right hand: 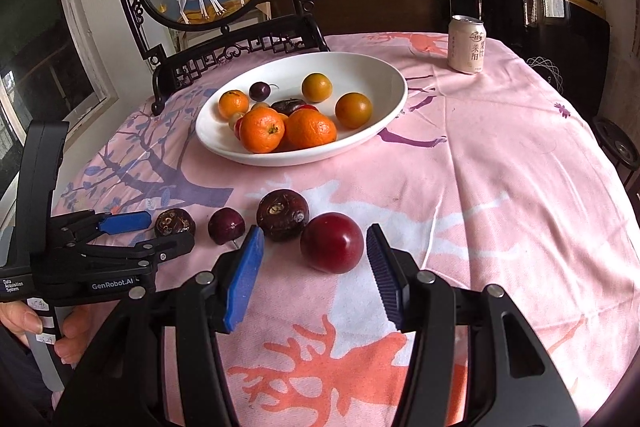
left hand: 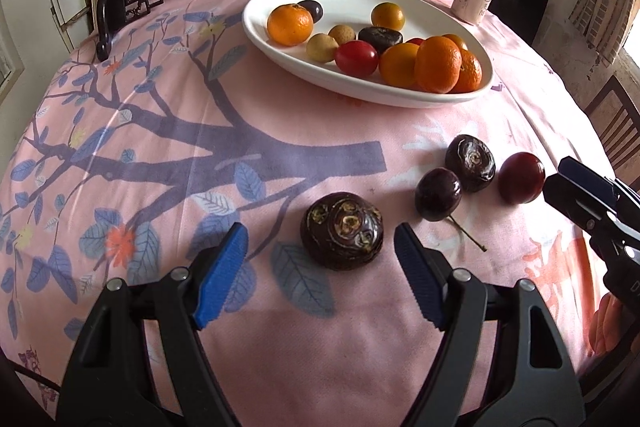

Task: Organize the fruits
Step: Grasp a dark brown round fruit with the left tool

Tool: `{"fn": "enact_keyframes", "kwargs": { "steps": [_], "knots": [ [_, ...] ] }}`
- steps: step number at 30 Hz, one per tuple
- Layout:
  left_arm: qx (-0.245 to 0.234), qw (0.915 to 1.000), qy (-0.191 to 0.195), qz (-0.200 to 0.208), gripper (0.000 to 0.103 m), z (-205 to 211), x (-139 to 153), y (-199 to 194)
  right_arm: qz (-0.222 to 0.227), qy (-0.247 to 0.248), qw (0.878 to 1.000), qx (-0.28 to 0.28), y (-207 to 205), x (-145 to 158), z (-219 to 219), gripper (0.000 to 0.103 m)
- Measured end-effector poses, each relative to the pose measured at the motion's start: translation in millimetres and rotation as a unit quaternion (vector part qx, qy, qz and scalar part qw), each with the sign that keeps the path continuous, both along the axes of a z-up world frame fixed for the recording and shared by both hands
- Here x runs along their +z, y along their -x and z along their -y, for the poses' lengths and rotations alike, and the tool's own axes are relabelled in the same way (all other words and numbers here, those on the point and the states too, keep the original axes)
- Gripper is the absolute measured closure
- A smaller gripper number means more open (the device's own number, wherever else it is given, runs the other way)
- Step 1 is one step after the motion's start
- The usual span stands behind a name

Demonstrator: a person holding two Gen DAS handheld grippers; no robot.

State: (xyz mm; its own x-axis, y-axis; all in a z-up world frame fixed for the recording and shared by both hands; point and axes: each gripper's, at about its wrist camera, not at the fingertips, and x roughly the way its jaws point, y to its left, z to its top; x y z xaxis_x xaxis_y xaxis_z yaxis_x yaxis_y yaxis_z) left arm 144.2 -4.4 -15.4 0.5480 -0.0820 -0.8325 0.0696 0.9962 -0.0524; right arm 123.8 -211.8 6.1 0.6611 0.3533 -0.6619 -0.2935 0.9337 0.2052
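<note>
Four dark fruits lay loose on the pink tablecloth (left hand: 280, 327) in front of a white bowl (left hand: 280, 39) of oranges and other small fruit.

Both grippers were wide open and held nothing. The left gripper (left hand: 320, 247) sat low over the cloth with its blue pads either side of a dark water chestnut (left hand: 342, 231), not touching it. The right gripper (right hand: 316, 247) framed a red plum (right hand: 332, 242) the same way, the plum just ahead of the fingertips. Between those two fruits lay a cherry (right hand: 226, 225) with a stem and a second water chestnut (right hand: 283, 214), close together, the chestnut next to the plum. A drink can (right hand: 467, 44) stood upright well behind, near the table's far edge.
</note>
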Motion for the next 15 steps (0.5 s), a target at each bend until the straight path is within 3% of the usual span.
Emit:
{"fn": "enact_keyframes", "kwargs": {
  "steps": [4,6,15],
  "knots": [
    [-0.007,0.9998,-0.018,0.009,0.044,4.1,-0.4,1.4,0.0,0.0,1.0,0.002,0.0,-0.5,0.0,0.049],
    [-0.012,0.9996,-0.022,0.013,0.062,5.6,0.4,2.5,0.002,0.004,1.0,0.0,0.3,-0.4,-0.2,0.049],
    [-0.014,0.9996,-0.018,0.013,0.062,4.0,1.2,3.3,-0.025,0.057,0.998,0.001,-7.0,-15.5,-9.5,0.049]
  ]
}}
